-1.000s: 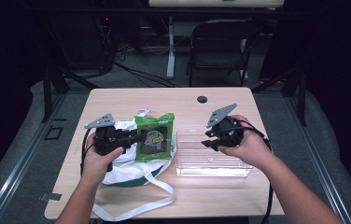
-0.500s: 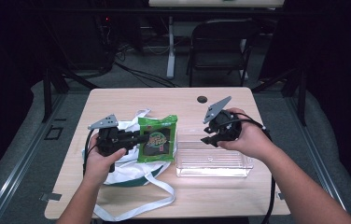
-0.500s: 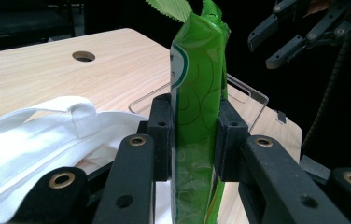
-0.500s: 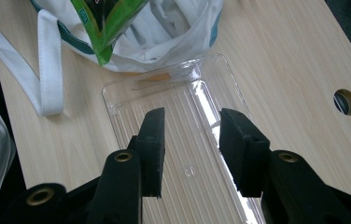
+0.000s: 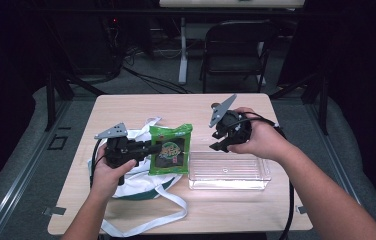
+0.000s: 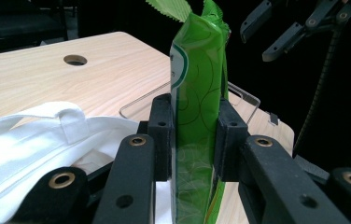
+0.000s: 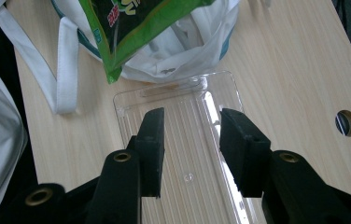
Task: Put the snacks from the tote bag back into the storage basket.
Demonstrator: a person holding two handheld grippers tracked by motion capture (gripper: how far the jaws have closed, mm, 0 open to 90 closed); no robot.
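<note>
Dark room behind, folding chair (image 5: 236,50) past the far edge; light wood surface (image 5: 126,107) with a round hole (image 7: 347,122). Left tongs (image 6: 193,135) were clamped on the lower edge of a green snack packet (image 5: 171,149), jaws pressed on both faces, packet upright in the left gripper view. From the high view the packet was held above a white cloth bag (image 5: 136,172), bag lying flat with straps trailing toward the near edge. Clear plastic tray (image 5: 228,172) sat just right of the bag, empty-looking, ribbed floor. Right tongs (image 7: 190,140) were apart, nothing between them, hovering over the tray's near part and pointing toward packet and bag. Right hand (image 5: 258,140) was raised above the tray's far rim. Packet corner hung near the tray's end, contact unclear.
</note>
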